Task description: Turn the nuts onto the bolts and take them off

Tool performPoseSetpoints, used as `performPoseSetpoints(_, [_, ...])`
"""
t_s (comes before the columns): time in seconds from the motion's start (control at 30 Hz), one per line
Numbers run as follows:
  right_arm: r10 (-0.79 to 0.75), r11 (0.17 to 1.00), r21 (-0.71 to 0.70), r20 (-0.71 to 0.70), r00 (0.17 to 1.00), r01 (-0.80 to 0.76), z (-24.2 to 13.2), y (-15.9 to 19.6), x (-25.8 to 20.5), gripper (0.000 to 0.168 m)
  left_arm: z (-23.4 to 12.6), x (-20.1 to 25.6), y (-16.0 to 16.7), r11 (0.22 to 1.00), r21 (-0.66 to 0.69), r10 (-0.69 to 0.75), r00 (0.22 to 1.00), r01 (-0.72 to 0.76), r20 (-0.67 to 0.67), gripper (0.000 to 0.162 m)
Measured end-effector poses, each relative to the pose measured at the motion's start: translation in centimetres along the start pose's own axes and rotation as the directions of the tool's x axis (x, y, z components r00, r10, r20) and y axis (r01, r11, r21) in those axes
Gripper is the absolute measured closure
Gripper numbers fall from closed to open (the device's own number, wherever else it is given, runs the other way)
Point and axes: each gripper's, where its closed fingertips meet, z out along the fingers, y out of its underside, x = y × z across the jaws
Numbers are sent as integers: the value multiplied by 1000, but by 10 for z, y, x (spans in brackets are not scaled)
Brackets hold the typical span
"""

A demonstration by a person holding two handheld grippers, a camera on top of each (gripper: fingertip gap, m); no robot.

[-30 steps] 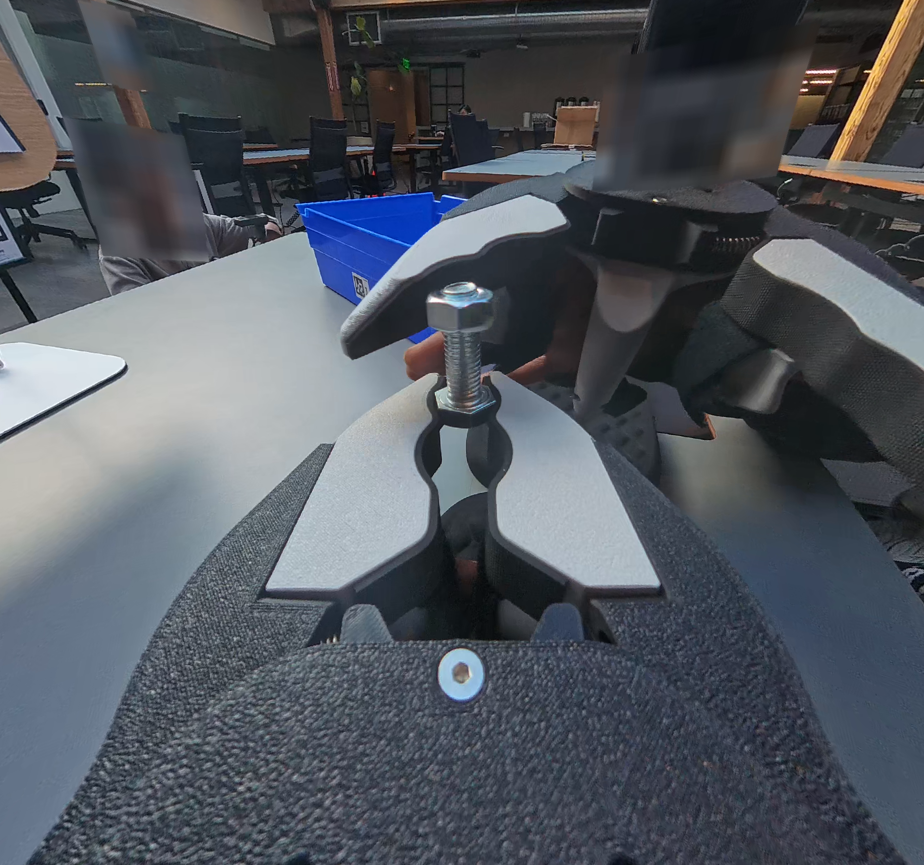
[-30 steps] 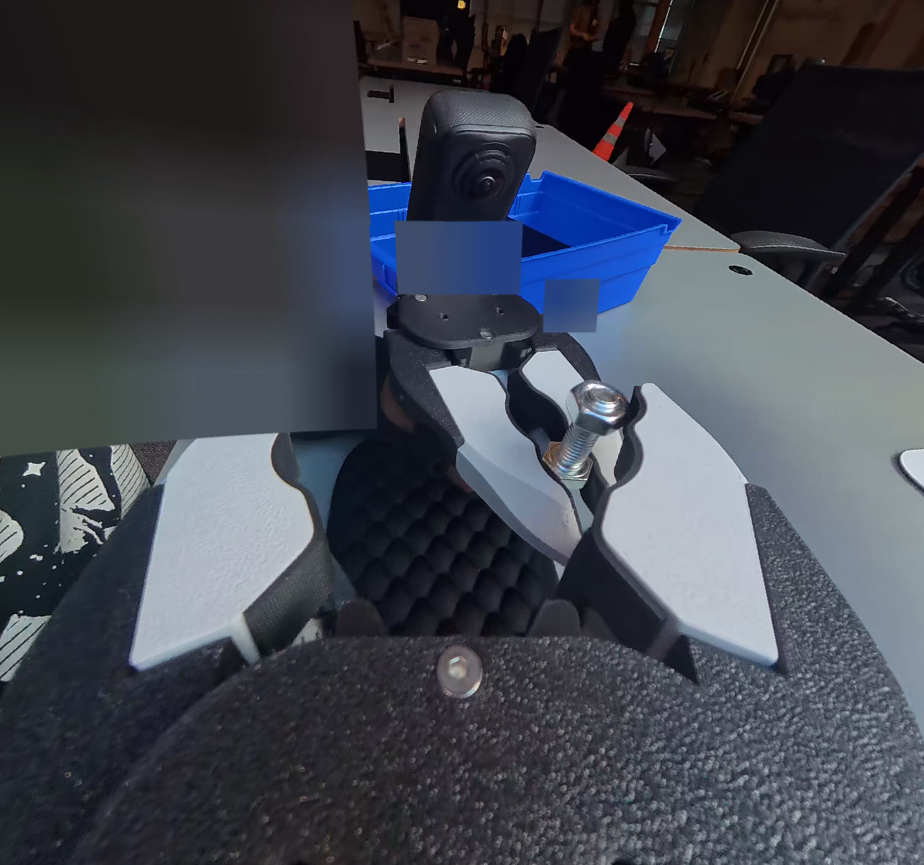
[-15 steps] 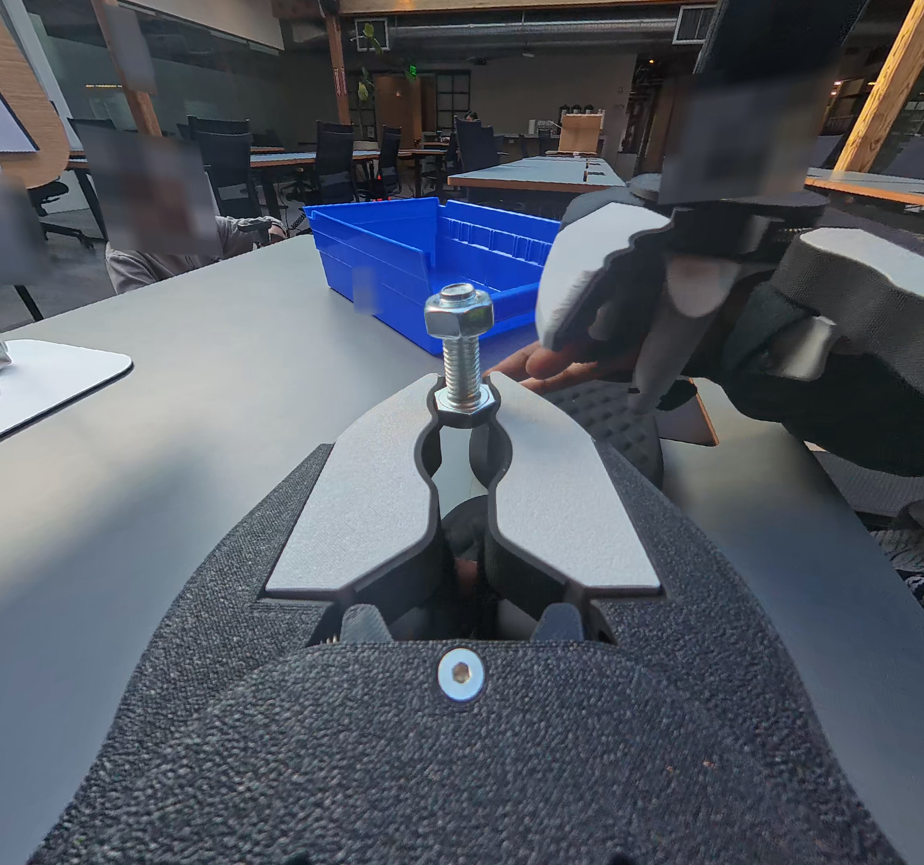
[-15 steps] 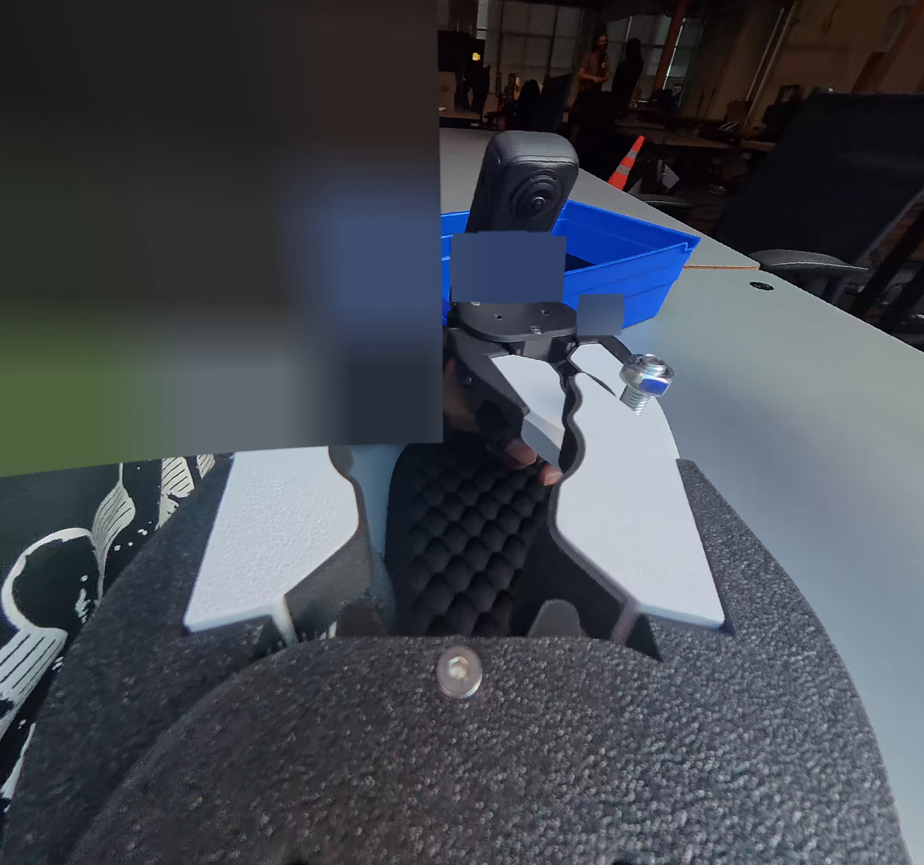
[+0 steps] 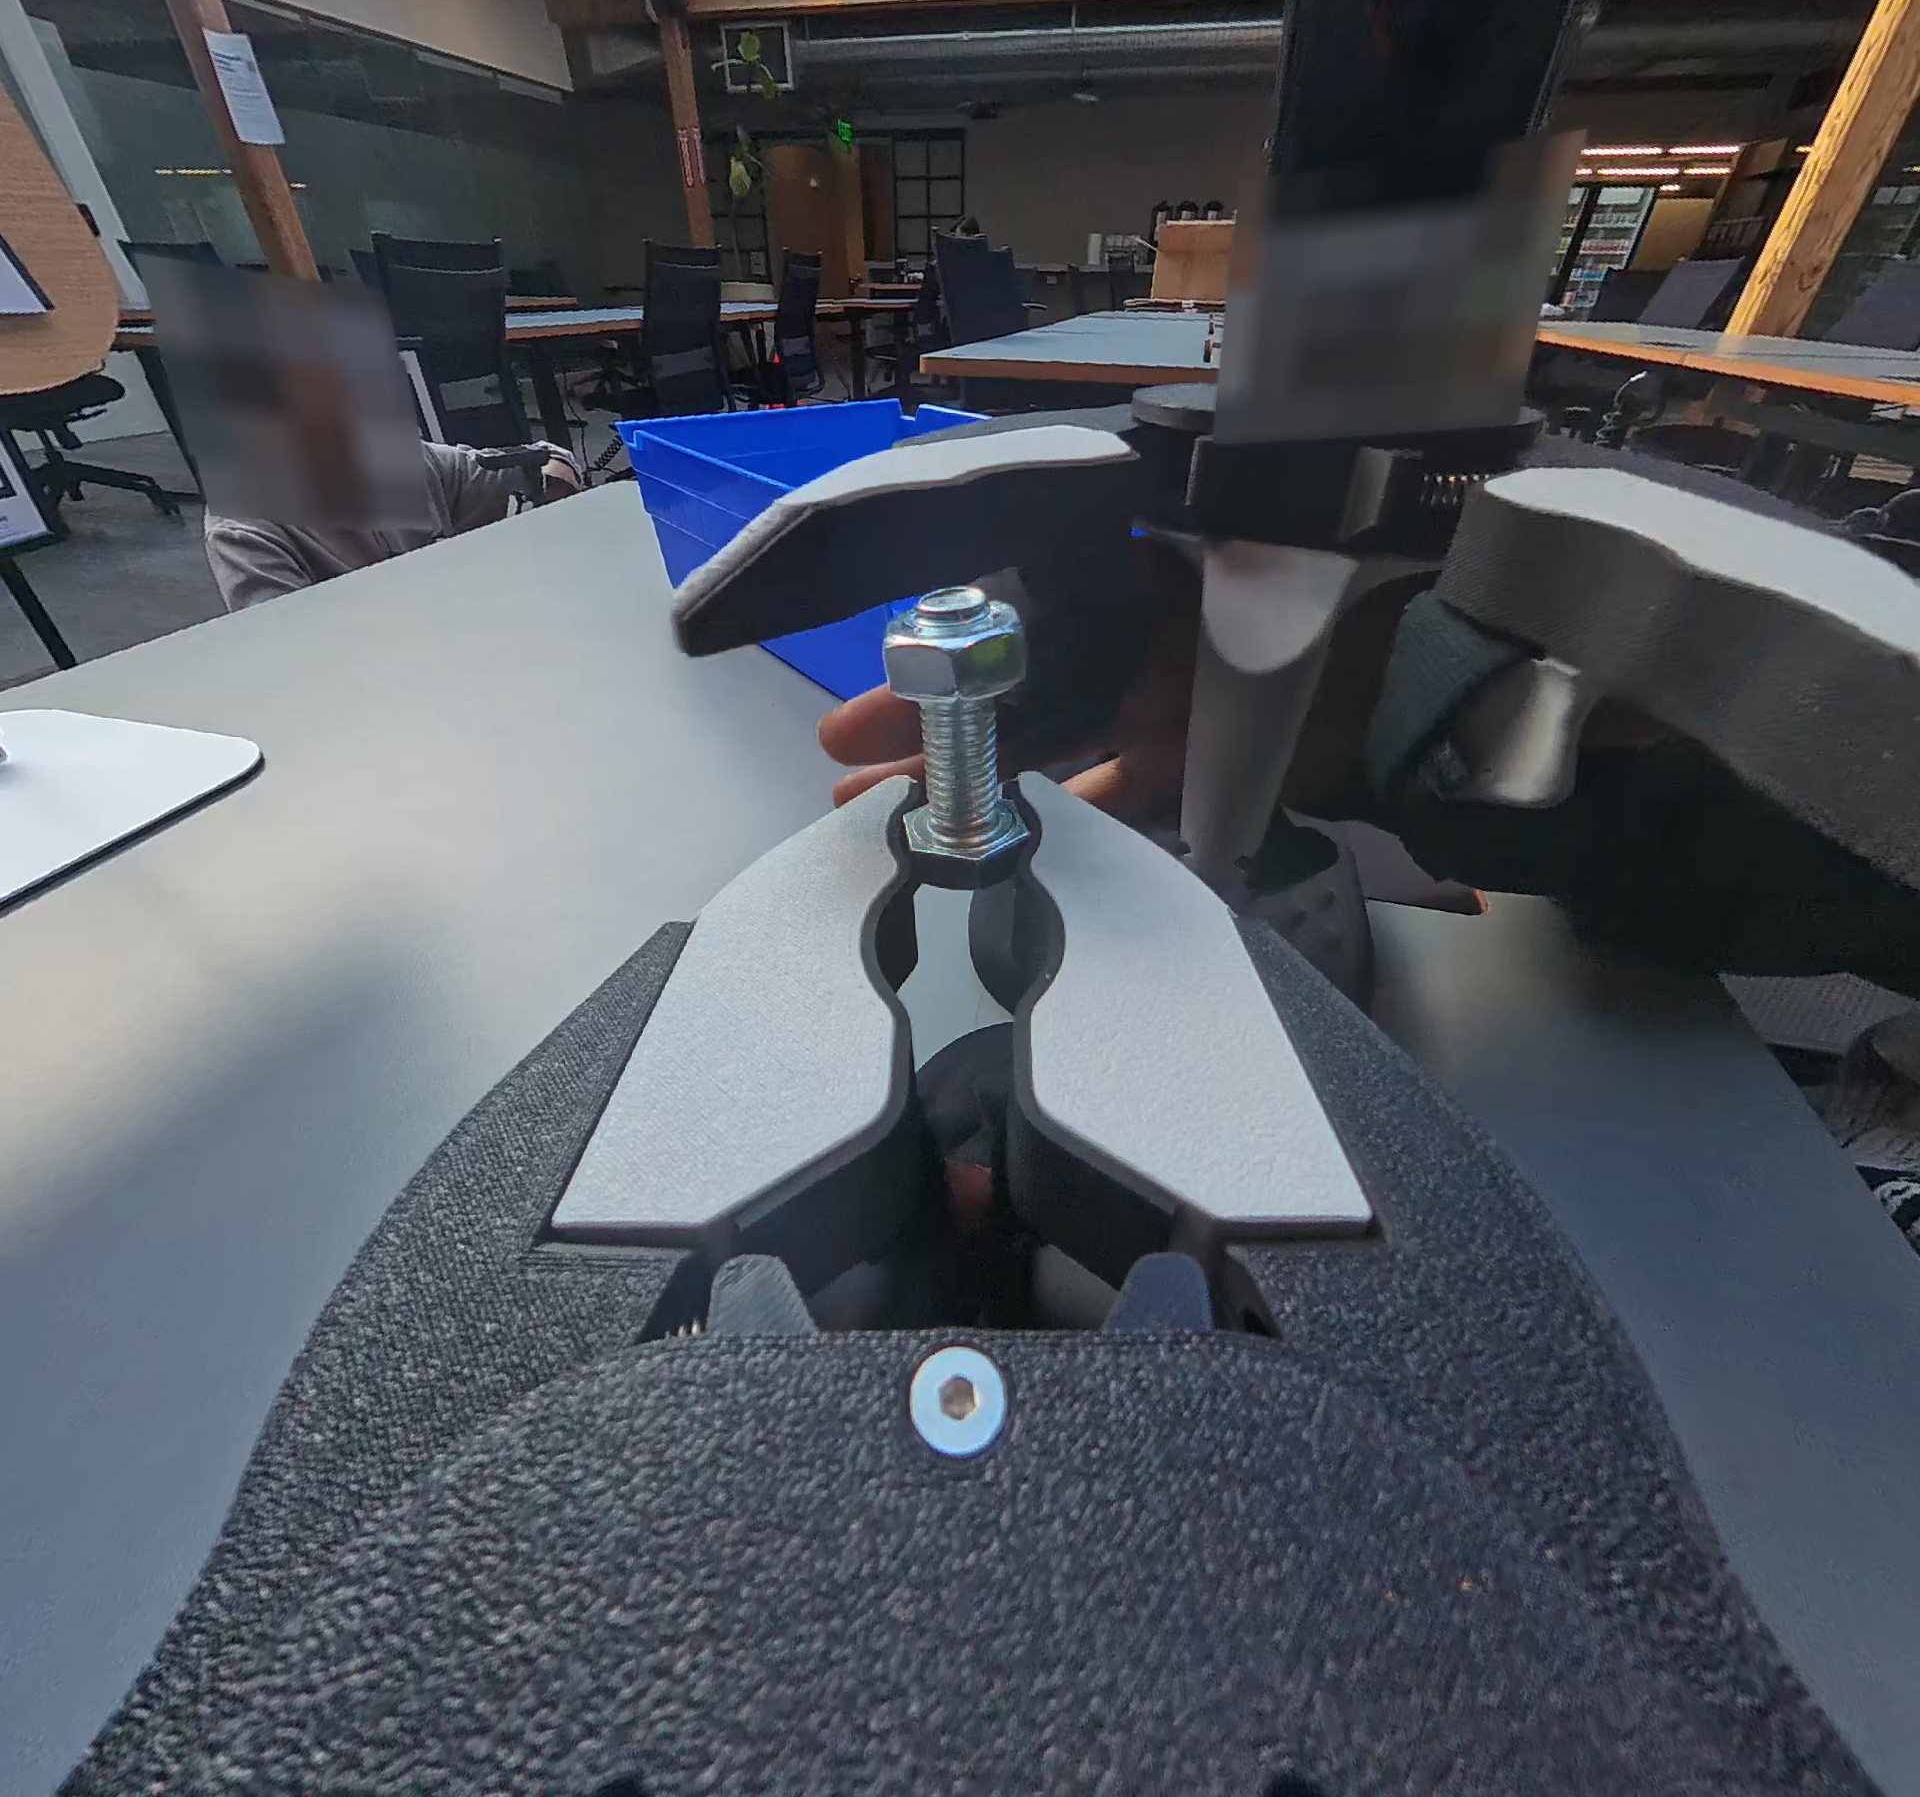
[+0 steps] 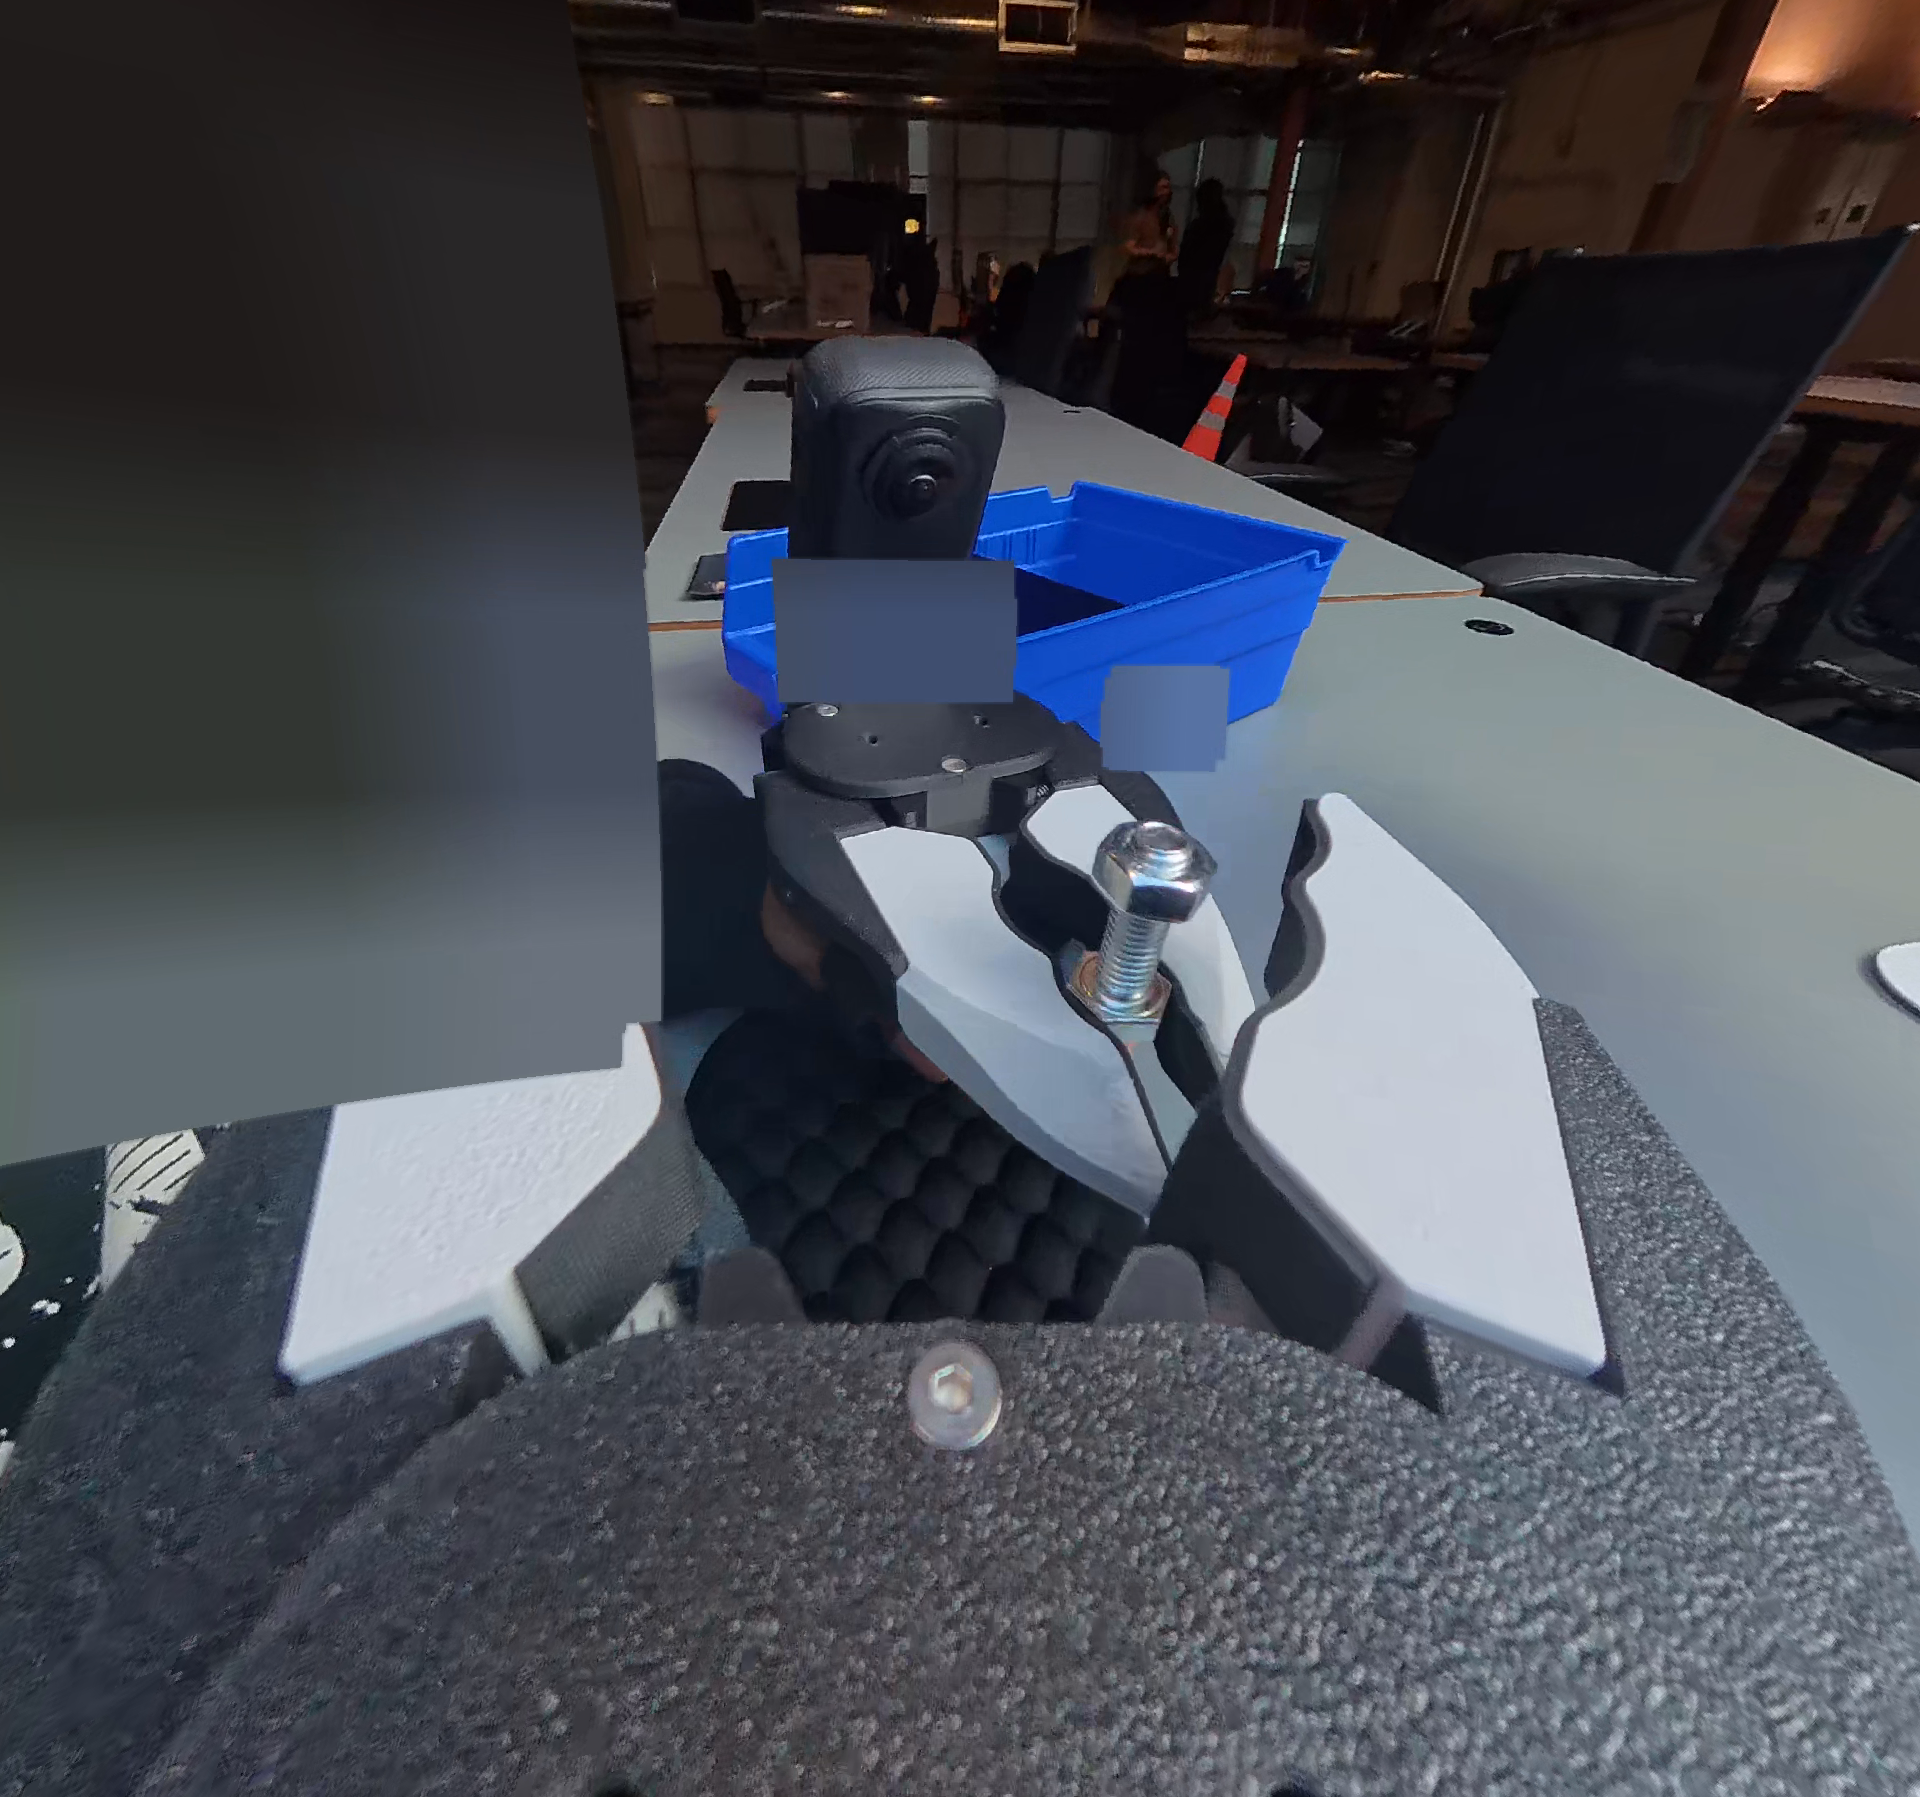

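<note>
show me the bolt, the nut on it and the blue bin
bolt (image 5: 958, 755): left wrist view, on the bare threaded shank.
nut (image 5: 954, 658): left wrist view, on a front flat of the upper hex piece, taken as the nut.
blue bin (image 6: 1184, 625): right wrist view, on its outer side wall.

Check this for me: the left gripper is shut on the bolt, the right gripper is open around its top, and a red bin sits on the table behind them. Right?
One thing is off: the bin is blue, not red, as the left wrist view shows. The rest holds: the left gripper is shut on the bolt, and the right gripper is open around its top.
</note>
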Motion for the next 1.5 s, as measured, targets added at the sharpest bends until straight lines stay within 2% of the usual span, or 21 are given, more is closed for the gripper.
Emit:
performPoseSetpoints(0.13, [-35,997,-62,29,999,37,10,7,-3,44,0,0,0,1000,-1,0,1000,0,-1,148])
performPoseSetpoints(0.33, [-51,994,-91,32,998,53,3,7,-9,51,0,0,0,1000,-1,2,1000,-2,3,148])
performPoseSetpoints(0.73, [-8,997,-71,-31,999,6,-21,5,-17,61,0,-1,-1,1000,4,2,1000,-2,10,148])
performPoseSetpoints(0.77, [-7,998,-67,-29,1000,5,-23,4,-18,64,0,-1,-1,1000,5,2,1000,-2,11,148])
performPoseSetpoints(0.83, [-4,998,-63,9,1000,5,-26,3,-26,82,0,-2,-1,1000,11,-7,1000,7,13,148])
performPoseSetpoints(0.97, [-37,997,-62,6,999,37,-31,0,-26,94,0,-1,-1,1000,8,-1,1000,1,12,148])
performPoseSetpoints(1.07, [-32,999,-2,-69,997,32,-32,-10,-8,87,0,-1,-1,1000,6,2,1000,-2,10,148])
performPoseSetpoints(1.17, [7,1000,16,-75,997,-6,-25,-11,2,68,0,-1,-1,1000,8,0,1000,0,9,148])
performPoseSetpoints(1.3, [-7,999,-51,-28,1000,6,-9,1,2,57,1,0,0,1000,4,3,1000,-3,6,148])
performPoseSetpoints(1.5, [-67,983,-168,40,997,72,7,16,-7,53,1,0,0,1000,-2,7,1000,-7,3,148])
